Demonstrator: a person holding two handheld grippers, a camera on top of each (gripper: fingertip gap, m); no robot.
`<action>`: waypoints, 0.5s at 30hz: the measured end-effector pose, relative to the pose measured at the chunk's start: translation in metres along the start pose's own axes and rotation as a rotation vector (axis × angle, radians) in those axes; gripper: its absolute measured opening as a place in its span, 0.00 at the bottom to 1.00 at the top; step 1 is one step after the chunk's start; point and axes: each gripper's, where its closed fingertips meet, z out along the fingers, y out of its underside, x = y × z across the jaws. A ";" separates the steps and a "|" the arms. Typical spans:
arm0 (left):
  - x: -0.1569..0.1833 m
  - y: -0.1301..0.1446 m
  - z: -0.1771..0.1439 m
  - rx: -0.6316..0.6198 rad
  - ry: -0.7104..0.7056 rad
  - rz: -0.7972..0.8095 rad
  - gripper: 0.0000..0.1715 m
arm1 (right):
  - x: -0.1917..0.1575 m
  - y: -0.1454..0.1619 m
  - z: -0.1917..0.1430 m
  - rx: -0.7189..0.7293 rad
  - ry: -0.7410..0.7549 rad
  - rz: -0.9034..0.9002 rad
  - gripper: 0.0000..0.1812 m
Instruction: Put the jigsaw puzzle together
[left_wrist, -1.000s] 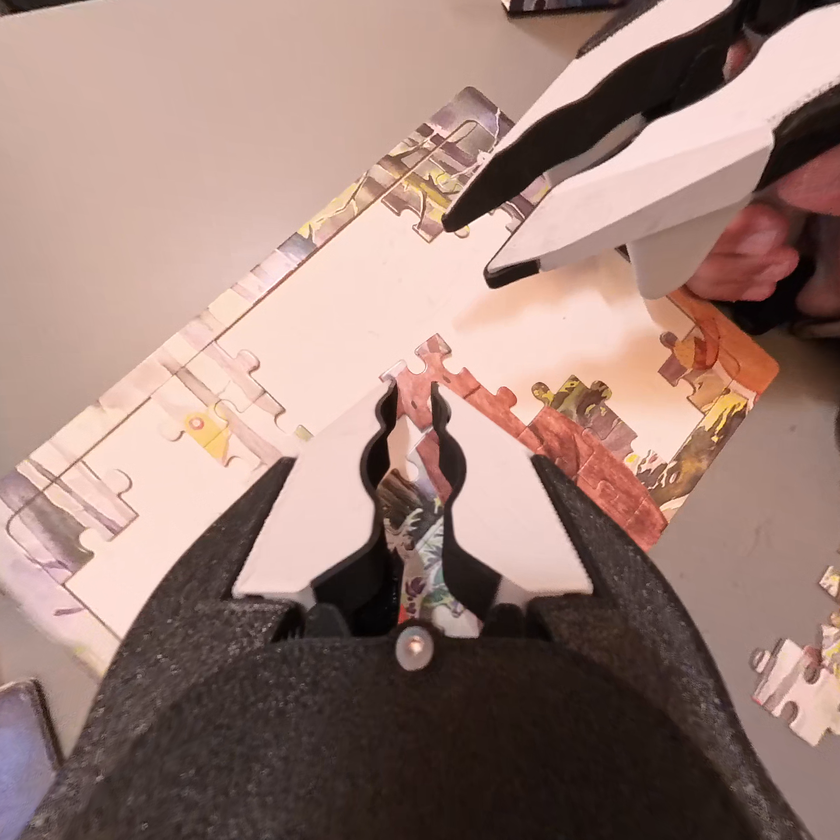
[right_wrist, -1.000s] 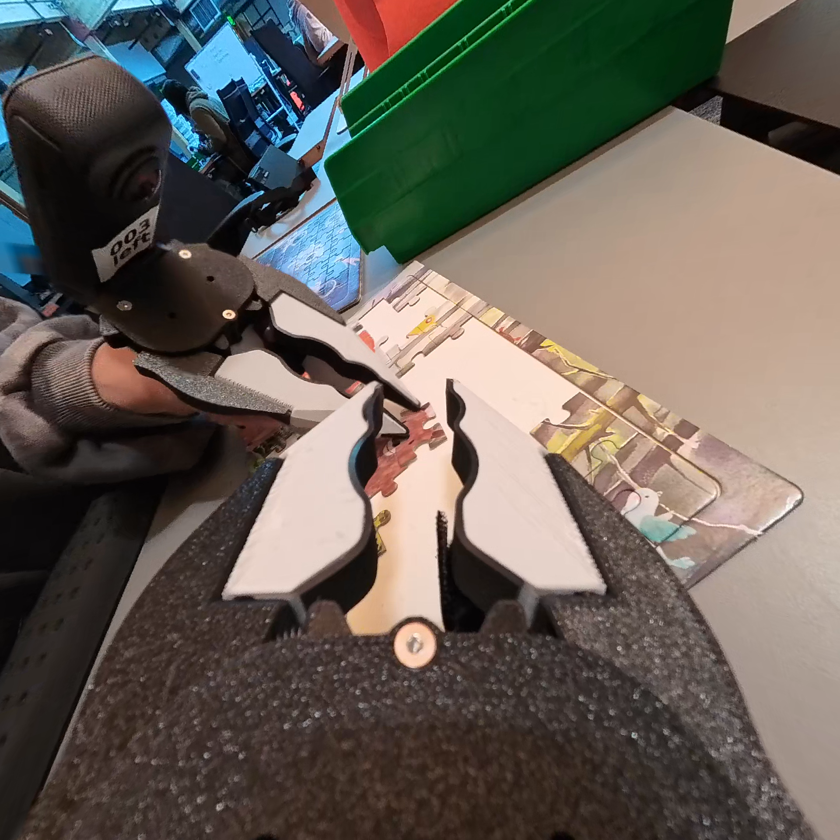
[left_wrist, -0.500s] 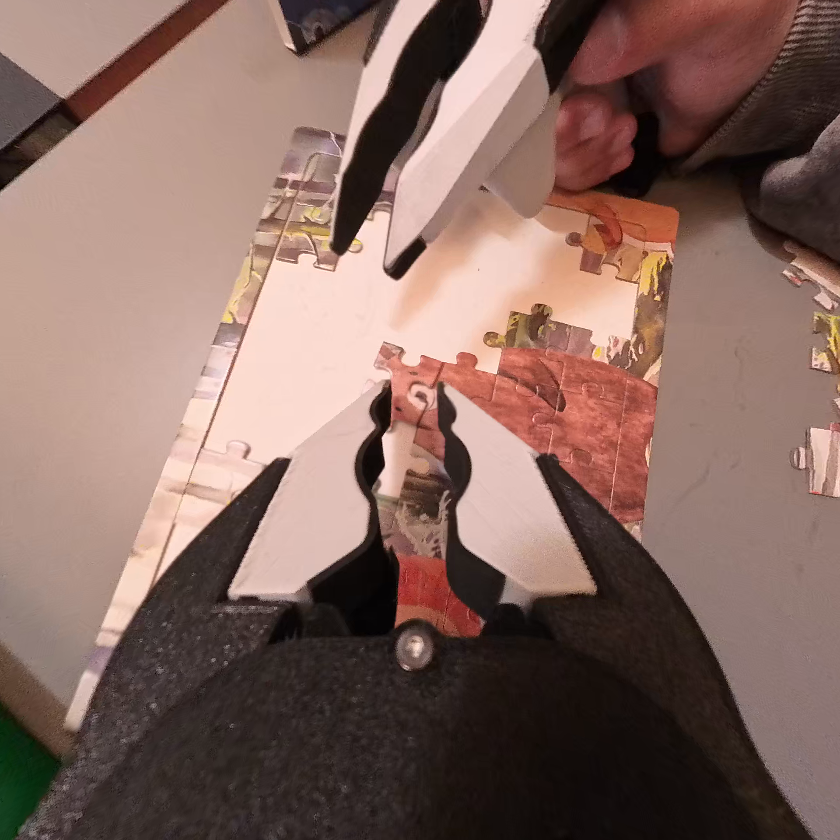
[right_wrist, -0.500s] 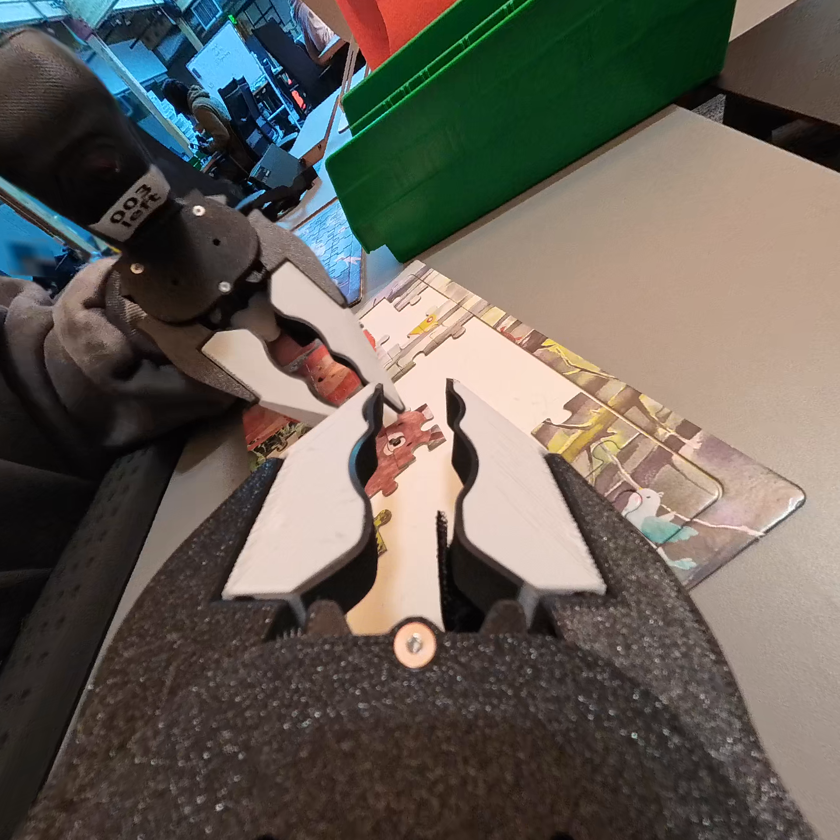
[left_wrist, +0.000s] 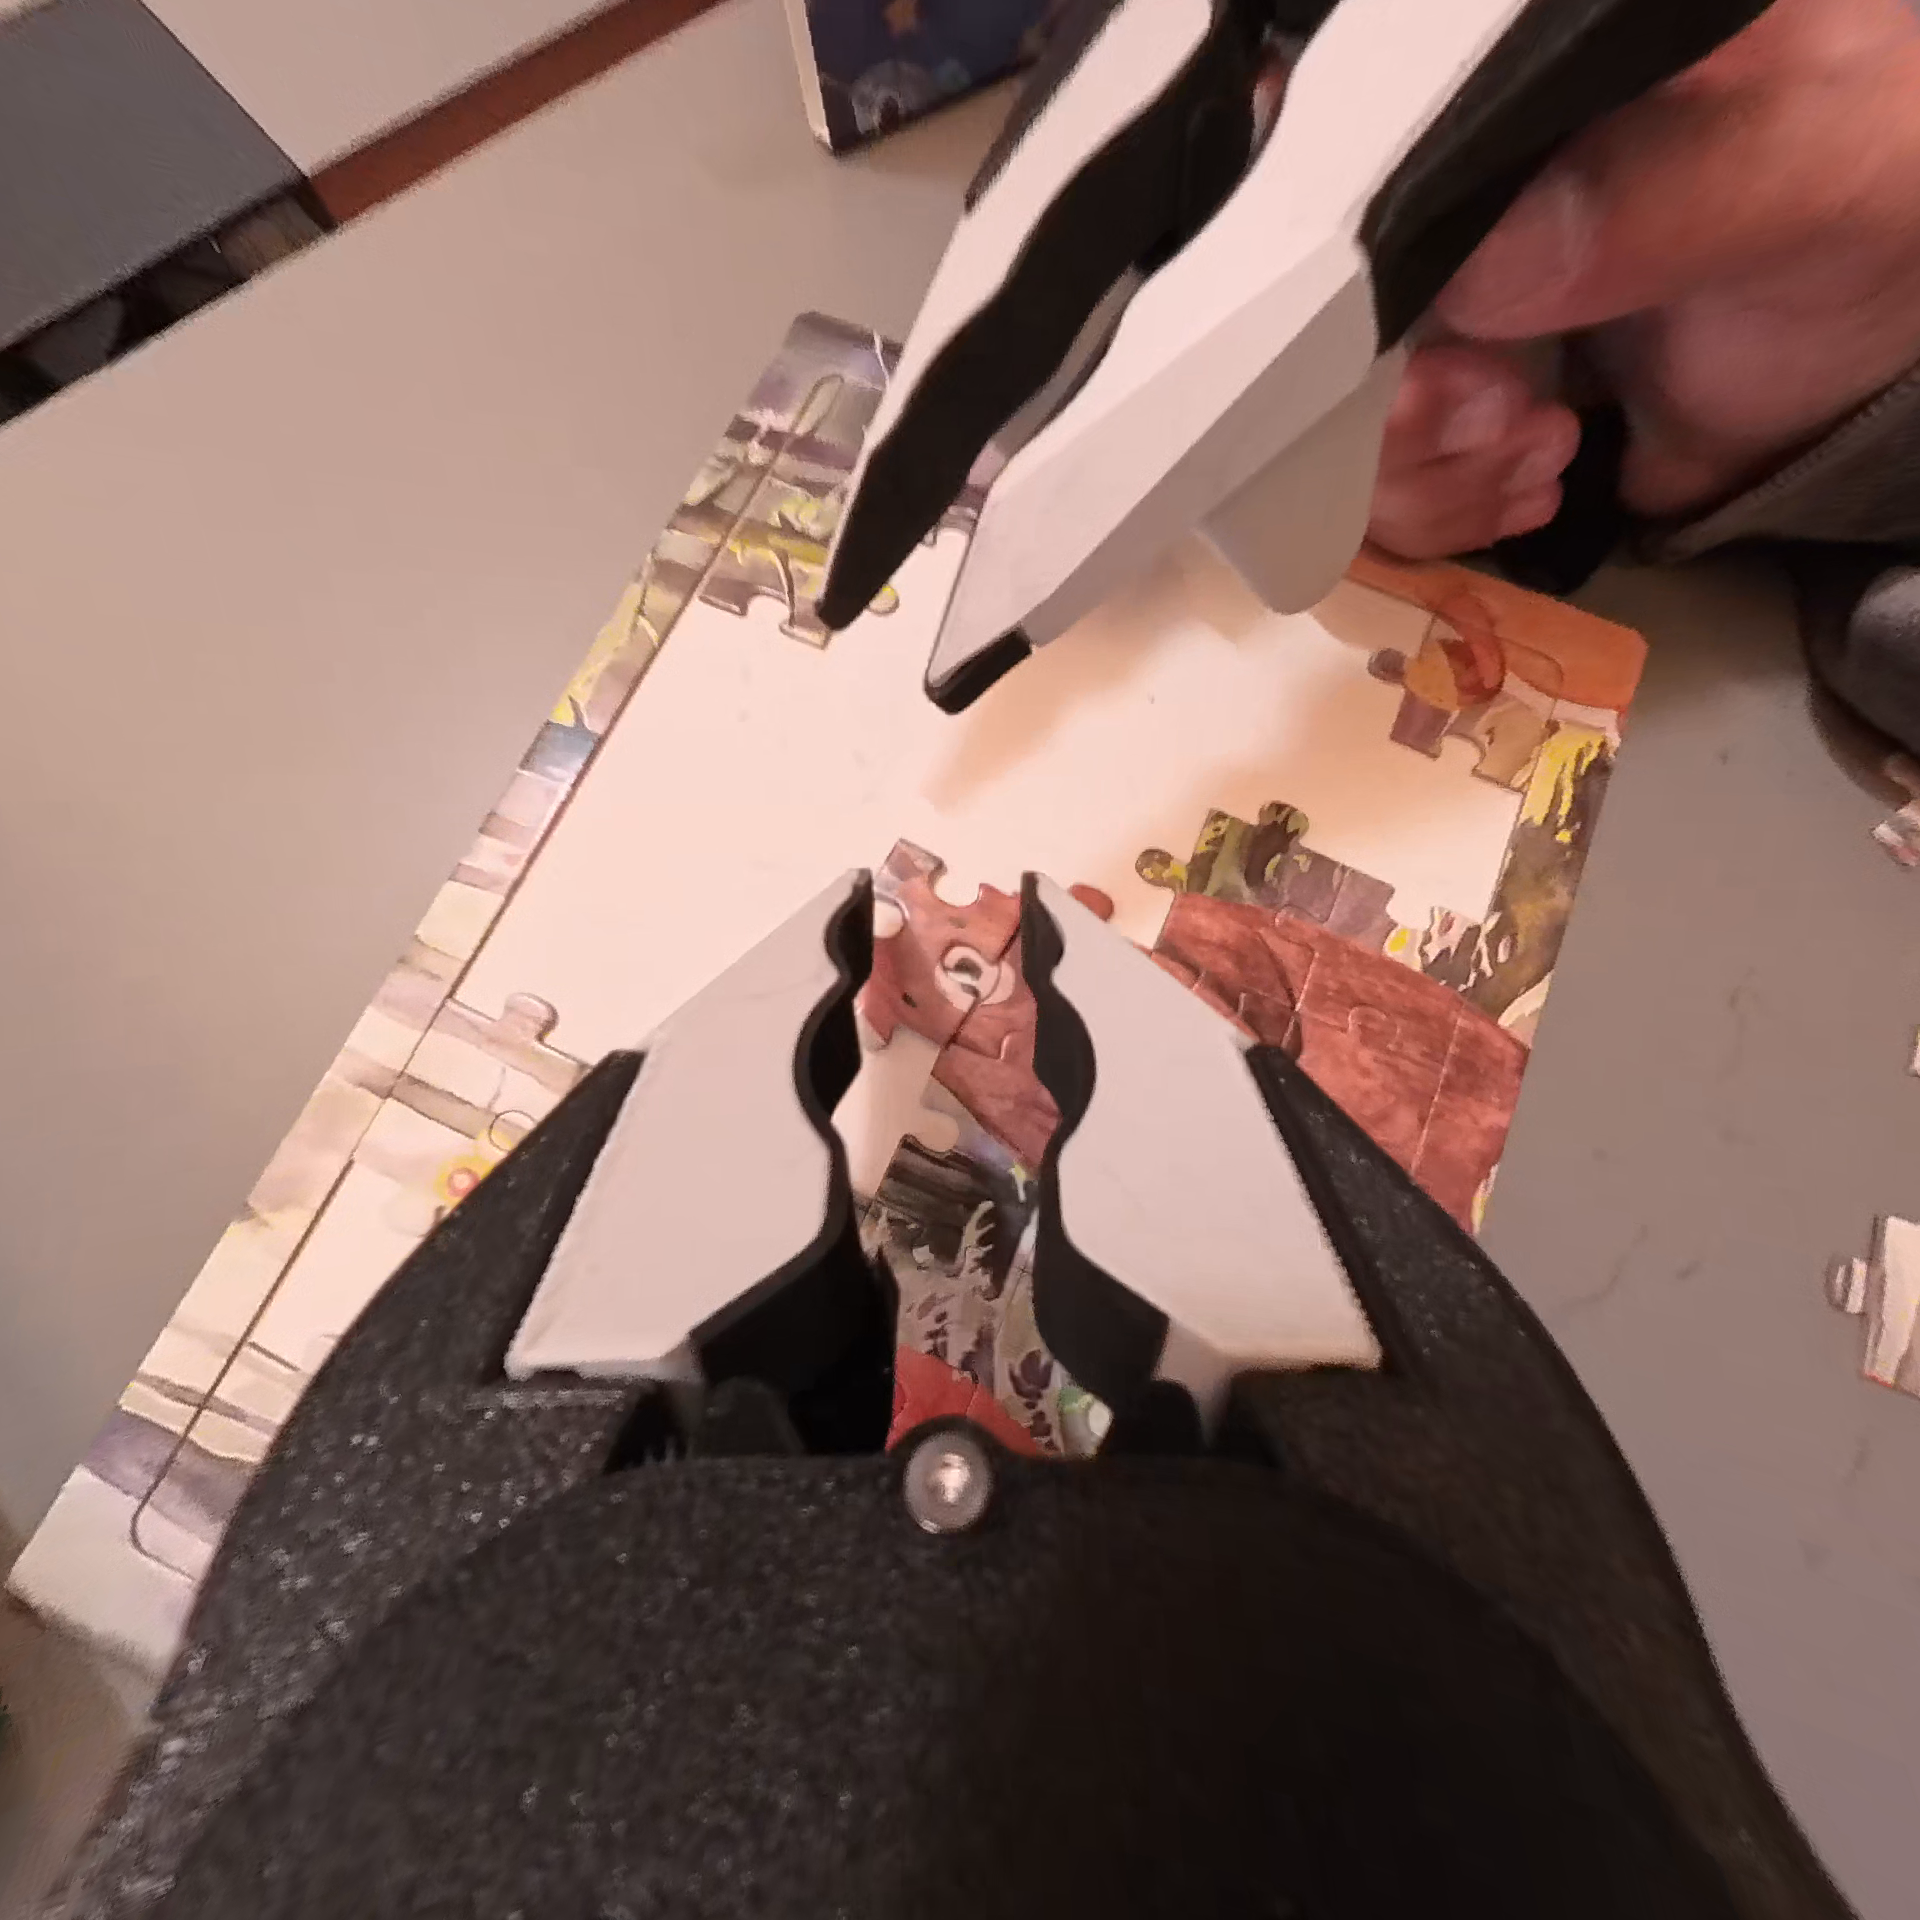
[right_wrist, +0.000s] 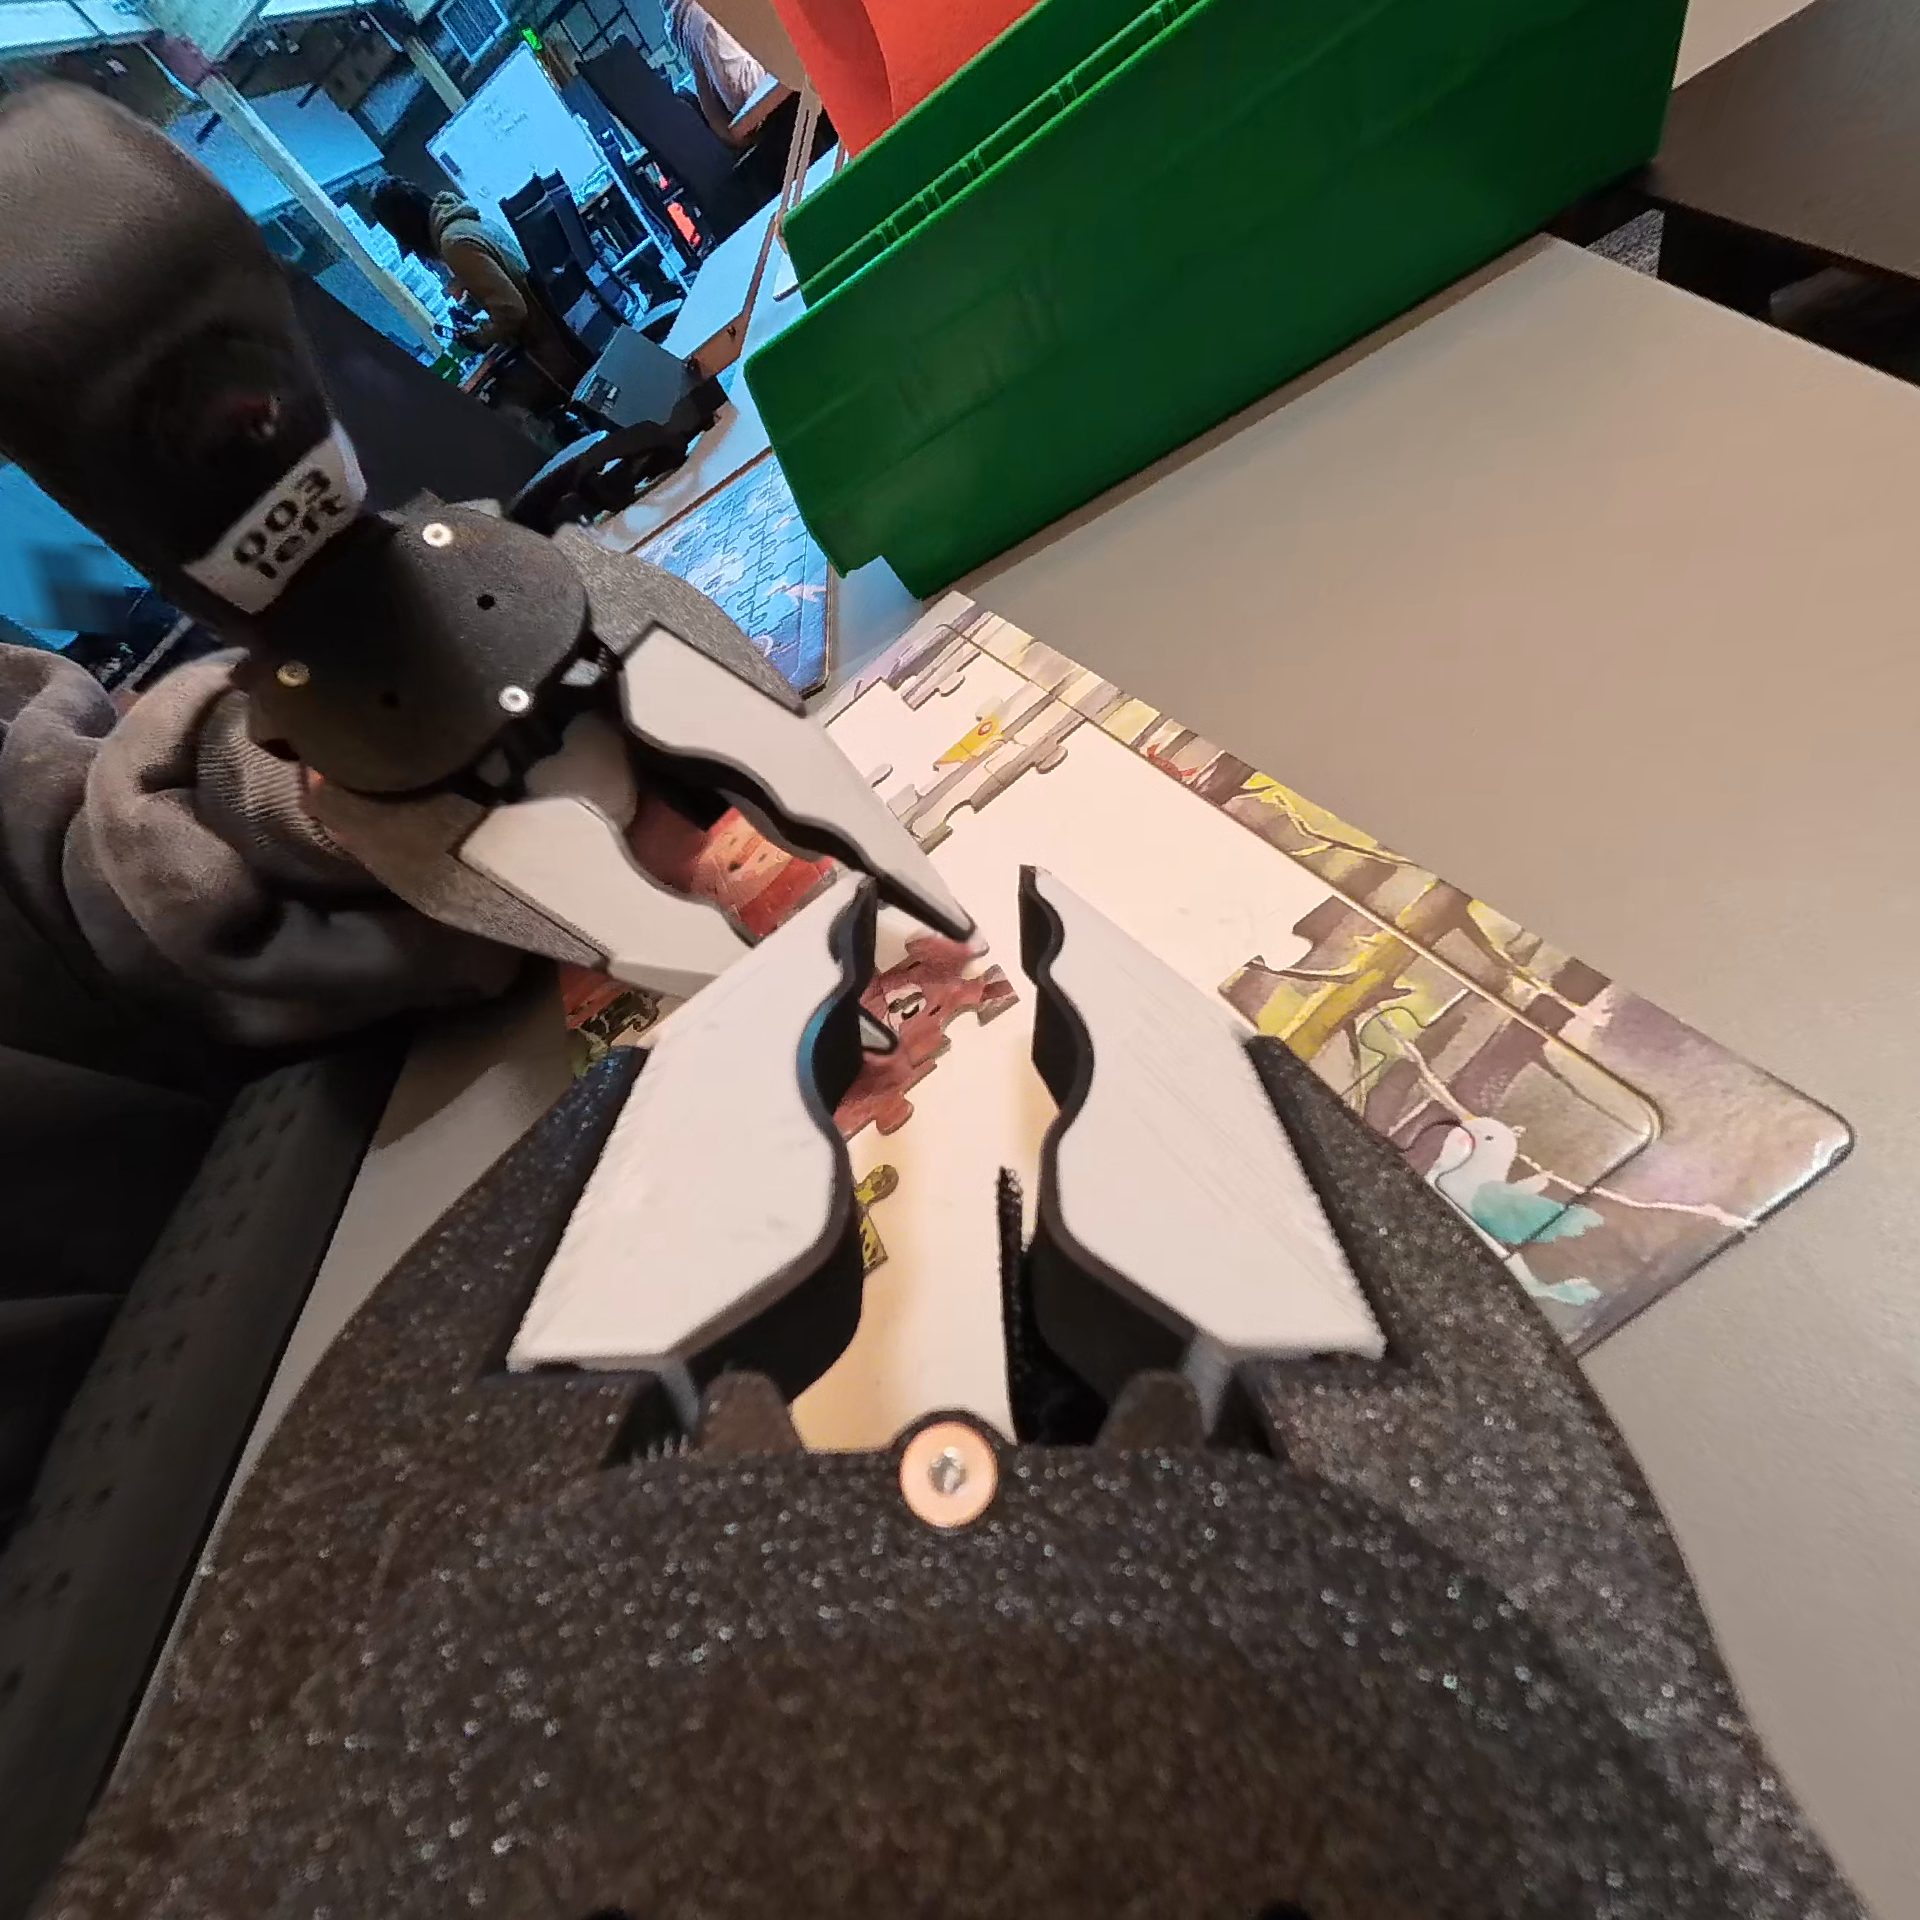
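The puzzle board (left_wrist: 831, 748) lies flat on the grey table, with a picture border and a bare cream middle. Joined brown pieces (left_wrist: 1351, 1029) fill its near right part. A brown piece with a face (left_wrist: 961, 971) lies at the left end of that row. My left gripper (left_wrist: 945, 894) is open, its tips straddling this piece from above. In the right wrist view the left gripper (right_wrist: 925, 982) slants down onto the same piece (right_wrist: 935, 1003). My right gripper (right_wrist: 945, 883) is open and empty, hovering over the bare middle; it also shows in the left wrist view (left_wrist: 899, 655).
A green bin (right_wrist: 1143, 312) stands past the board's far end, with another puzzle sheet (right_wrist: 758, 561) beside it. Loose pieces (left_wrist: 1881, 1320) lie on the table right of the board. A dark box (left_wrist: 904, 73) stands at the table's far edge. A hand (left_wrist: 1662, 260) holds the right gripper. There is about 5 cm between the tips of the two grippers.
The left gripper has tilted steeper and swung round over the board, bringing its tips down onto the brown face piece; its jaws look slightly wider. The right gripper has hardly moved.
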 end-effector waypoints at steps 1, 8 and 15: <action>-0.001 -0.003 -0.003 0.025 0.003 -0.014 0.14 | 0.000 0.000 0.000 0.000 0.000 0.000 0.15; 0.000 0.010 -0.003 -0.036 0.046 -0.010 0.00 | 0.000 0.001 0.001 -0.004 0.001 -0.001 0.15; -0.003 0.009 0.003 -0.043 0.023 -0.029 0.00 | 0.000 0.000 0.000 -0.002 -0.002 0.003 0.15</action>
